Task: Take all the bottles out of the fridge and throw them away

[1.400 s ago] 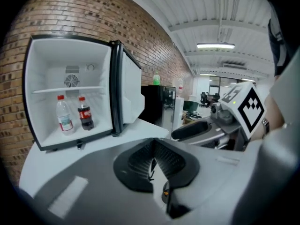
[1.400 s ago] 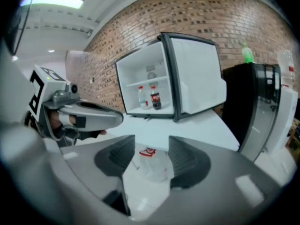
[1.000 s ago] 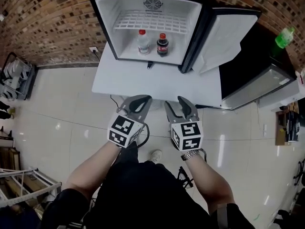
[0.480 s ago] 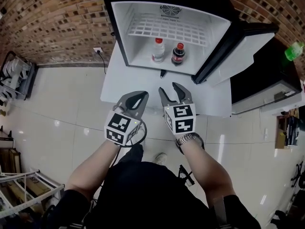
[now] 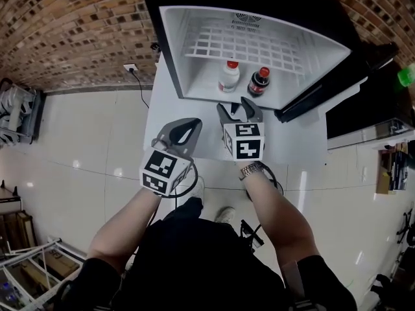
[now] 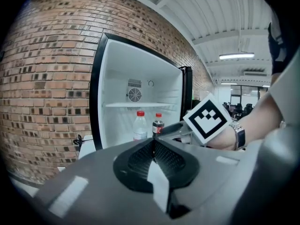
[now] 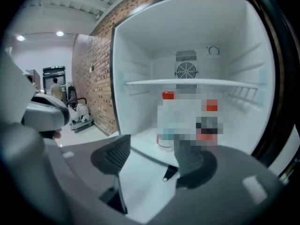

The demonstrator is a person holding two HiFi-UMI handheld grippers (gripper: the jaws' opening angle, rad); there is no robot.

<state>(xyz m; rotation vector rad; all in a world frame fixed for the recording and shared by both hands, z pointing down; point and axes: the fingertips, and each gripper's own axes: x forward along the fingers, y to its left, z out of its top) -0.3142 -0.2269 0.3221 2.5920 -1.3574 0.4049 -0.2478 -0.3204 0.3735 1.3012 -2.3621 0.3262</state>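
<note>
The small fridge point(image 5: 188, 57) stands open with two bottles on its floor. One is a clear bottle point(image 5: 228, 75) with a red cap, and to its right stands a dark cola bottle point(image 5: 259, 81). My right gripper point(image 5: 238, 111) is just in front of the fridge opening, short of both bottles. Its jaws are opening and nothing is between them point(image 7: 152, 156). My left gripper point(image 5: 183, 131) hangs lower left over the white table, jaws shut and empty point(image 6: 153, 142). Both bottles show in the left gripper view point(image 6: 139, 125) point(image 6: 158, 124); a mosaic patch covers most of them in the right gripper view.
A wire shelf point(image 5: 253, 44) spans the fridge's upper part. The fridge door point(image 5: 363, 63) is swung out to the right. The fridge sits on a white table point(image 5: 292, 138). A brick wall point(image 5: 78, 24) with a socket point(image 5: 130, 67) lies behind. A green bottle point(image 5: 408, 75) is at the far right.
The fridge has come closer. My right gripper has moved forward up to the fridge opening and its jaws have widened. The left gripper has stayed shut and low.
</note>
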